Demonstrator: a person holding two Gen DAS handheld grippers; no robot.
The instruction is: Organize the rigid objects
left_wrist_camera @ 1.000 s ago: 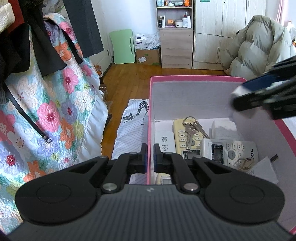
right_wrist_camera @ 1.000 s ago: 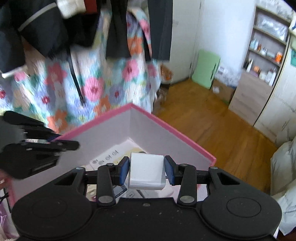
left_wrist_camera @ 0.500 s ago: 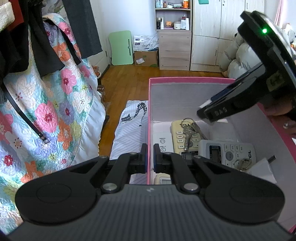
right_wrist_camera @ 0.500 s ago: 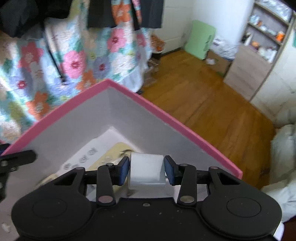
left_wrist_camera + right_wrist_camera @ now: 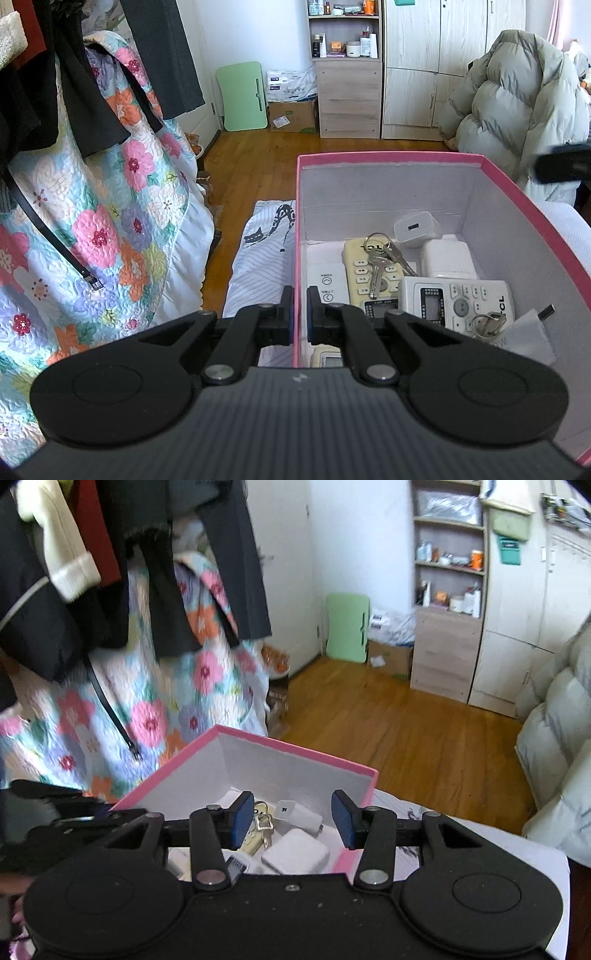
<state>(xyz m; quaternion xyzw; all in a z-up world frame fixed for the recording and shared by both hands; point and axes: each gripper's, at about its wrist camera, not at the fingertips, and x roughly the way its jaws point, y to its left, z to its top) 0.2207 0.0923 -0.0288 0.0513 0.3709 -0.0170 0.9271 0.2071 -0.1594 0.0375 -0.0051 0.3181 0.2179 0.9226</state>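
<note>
Charger (image 5: 417,230) dropped into pink box (image 5: 388,159); right claw (image 5: 291,819) opening (empty), left claw (image 5: 300,314) together; remote (image 5: 456,304) reads "CL".

Matt pink cardboard box (image 5: 388,159), shiny metal keys (image 5: 376,258) — glossy wood floor (image 5: 258,162)

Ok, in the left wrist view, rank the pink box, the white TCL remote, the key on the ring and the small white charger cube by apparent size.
1. Pink box
2. White TCL remote
3. Key on the ring and small white charger cube: too alike to rank; the cube lies farther from the camera.

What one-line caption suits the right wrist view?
Right gripper opening, empty, above the pink box holding a white charger and keys.
</note>
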